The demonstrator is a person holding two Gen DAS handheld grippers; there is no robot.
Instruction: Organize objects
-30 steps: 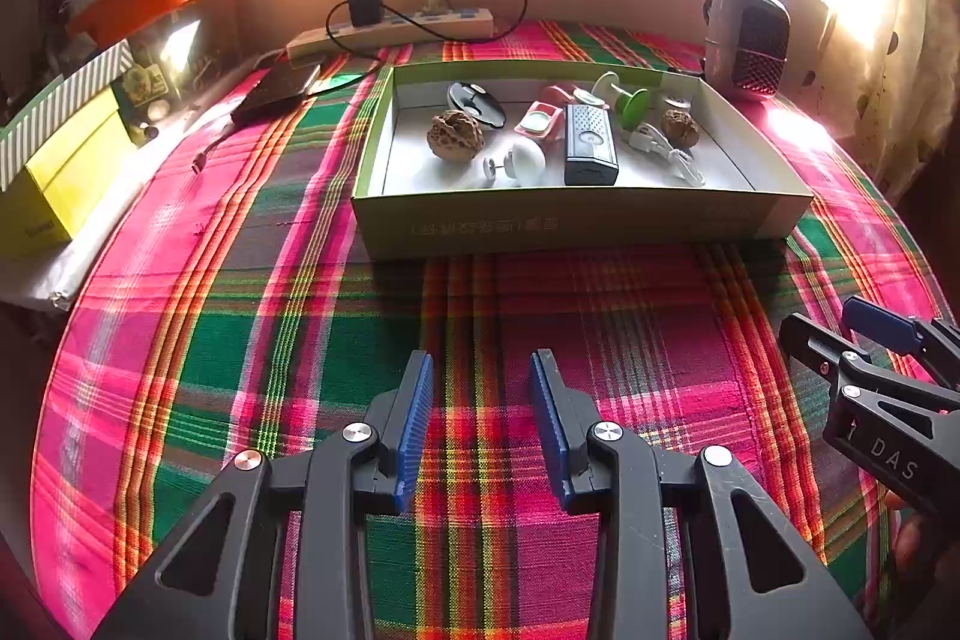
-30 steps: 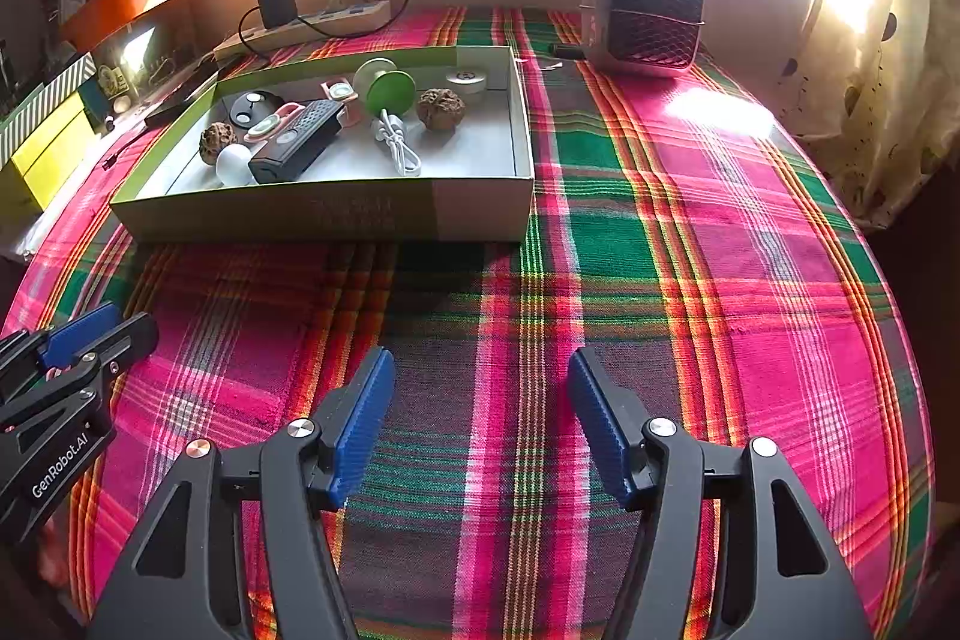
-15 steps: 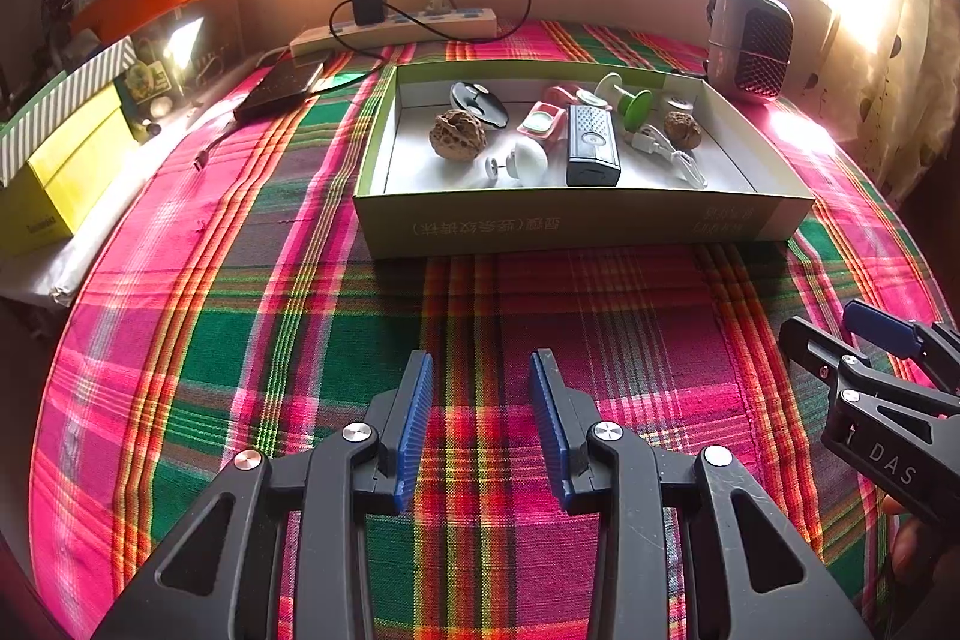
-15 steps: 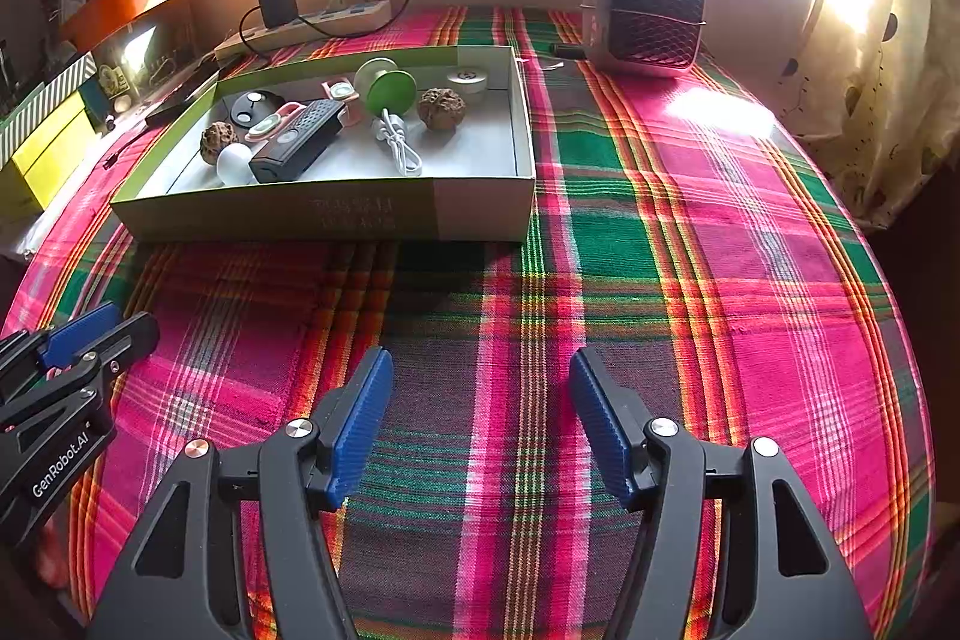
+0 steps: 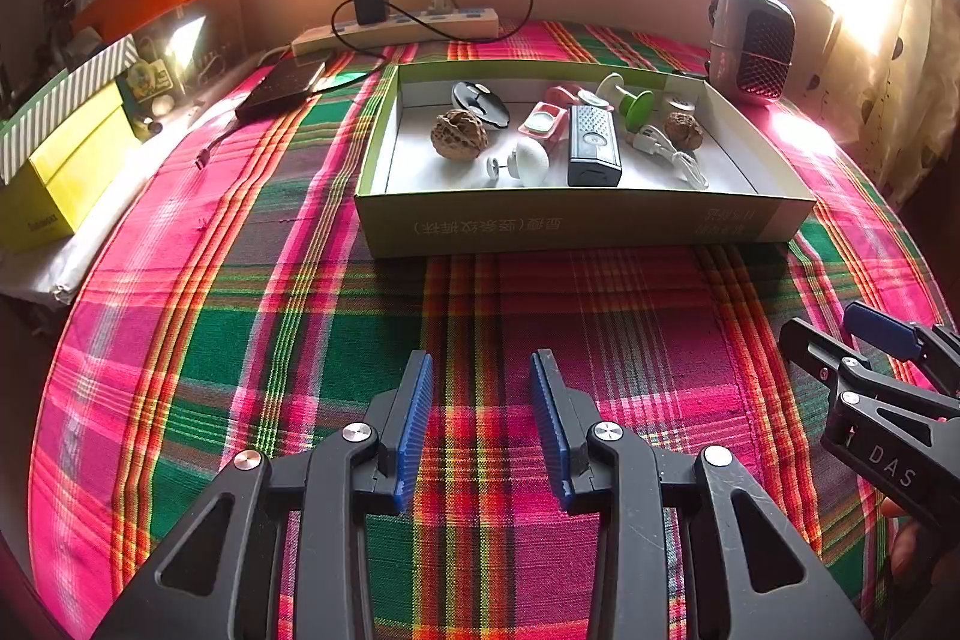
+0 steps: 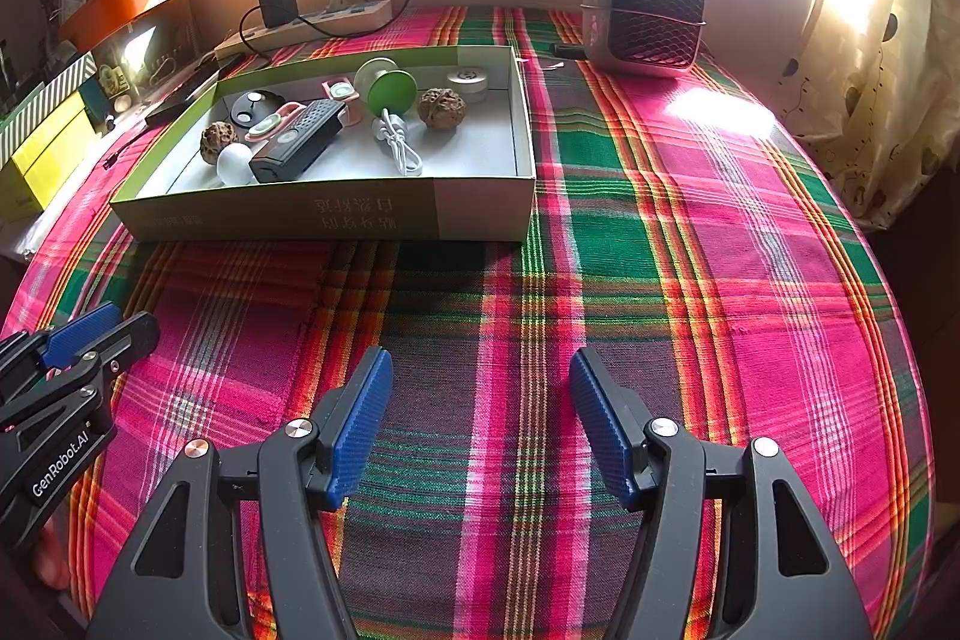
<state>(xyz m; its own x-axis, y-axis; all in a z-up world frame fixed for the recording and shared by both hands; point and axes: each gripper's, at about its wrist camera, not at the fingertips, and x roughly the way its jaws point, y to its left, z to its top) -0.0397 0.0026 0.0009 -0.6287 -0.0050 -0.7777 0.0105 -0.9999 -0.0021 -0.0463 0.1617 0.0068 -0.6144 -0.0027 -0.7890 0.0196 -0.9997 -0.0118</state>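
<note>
Distance is what the coming move turns on: the box point(image 5: 576, 226) lies ahead of both grippers, well apart from them across bare plaid cloth point(image 5: 300, 340), and nothing is found between either pair of jaws. The left gripper point(image 5: 483, 424) is held partly open and empty, its blue pads parallel; the right gripper point(image 6: 480, 430) is spread wider and is equally empty. In the left view the box is seen straight ahead and slightly to the right; in the right view it is seen ahead and to the left, so it is placed roughly between the two lines of reach, and the left gripper is judged a little better lined up with it. The long axis of the box runs across both views, with a long wall turned toward the grippers. Inside, the objects are gathered on a white floor: a black remote point(image 5: 593, 145) whose length points away from the left gripper, two walnuts point(image 5: 459, 134), a white knob point(image 5: 528, 160), a green spool point(image 6: 390, 91), a coiled white cable point(image 6: 399, 142), a dark disc point(image 5: 480, 100), a pink-edged case point(image 5: 543, 121) and a small round tin point(image 6: 468, 81). No loose object is seen on the cloth near the box, so the sorting is judged nearly or wholly done. A heater point(image 6: 645, 10) stands beyond the box at the right.
</note>
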